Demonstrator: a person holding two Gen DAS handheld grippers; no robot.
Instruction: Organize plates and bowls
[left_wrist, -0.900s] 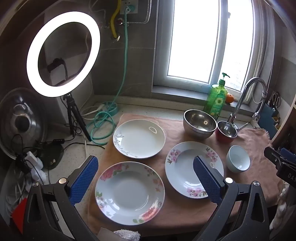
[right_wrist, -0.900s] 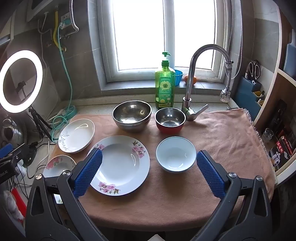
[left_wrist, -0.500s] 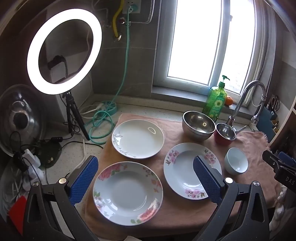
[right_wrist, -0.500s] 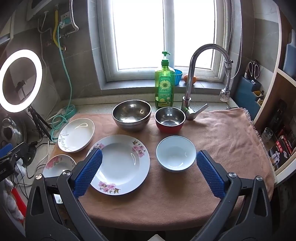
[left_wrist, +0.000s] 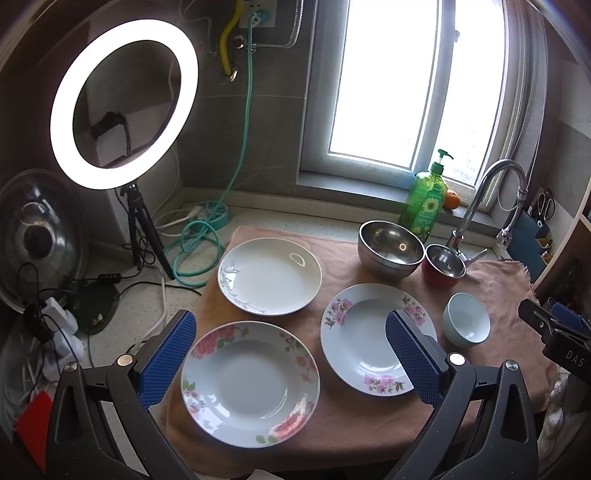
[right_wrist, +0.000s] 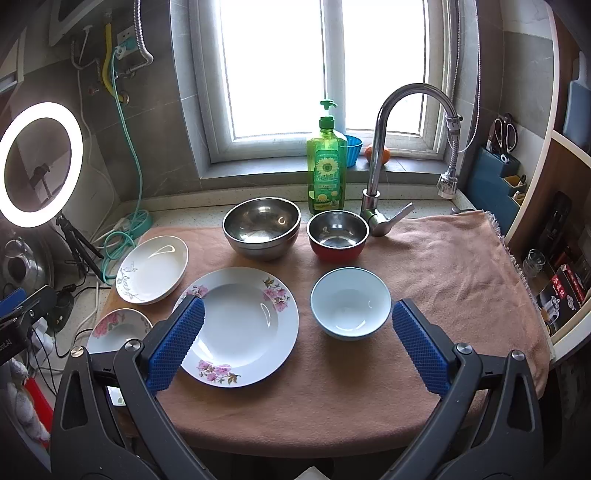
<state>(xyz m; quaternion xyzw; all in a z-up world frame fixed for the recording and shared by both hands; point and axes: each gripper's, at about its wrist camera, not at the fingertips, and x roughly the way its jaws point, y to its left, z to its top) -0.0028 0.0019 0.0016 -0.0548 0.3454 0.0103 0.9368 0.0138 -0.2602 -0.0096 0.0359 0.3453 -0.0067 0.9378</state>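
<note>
Three plates lie on a pink towel (left_wrist: 343, 424): a pink-rose plate (left_wrist: 250, 384) at the front left, a white plate with a grey sprig (left_wrist: 270, 276) behind it, and a pink-blossom plate (right_wrist: 242, 325) in the middle. A pale blue bowl (right_wrist: 350, 302) sits right of that plate. Behind stand a large steel bowl (right_wrist: 261, 227) and a red-sided steel bowl (right_wrist: 338, 234). My left gripper (left_wrist: 290, 354) hangs open above the rose plate, holding nothing. My right gripper (right_wrist: 297, 343) is open above the front of the towel, between the blossom plate and the blue bowl.
A green soap bottle (right_wrist: 327, 170) and a curved tap (right_wrist: 384, 155) stand behind the bowls. A ring light on a tripod (left_wrist: 122, 107), cables and a pot lid (left_wrist: 37, 236) crowd the counter at the left. Shelves with small items (right_wrist: 554, 280) border the towel's right edge.
The left wrist view has drawn back a little, so the plates look slightly smaller and further off. The right gripper has barely moved. Both stay open.
</note>
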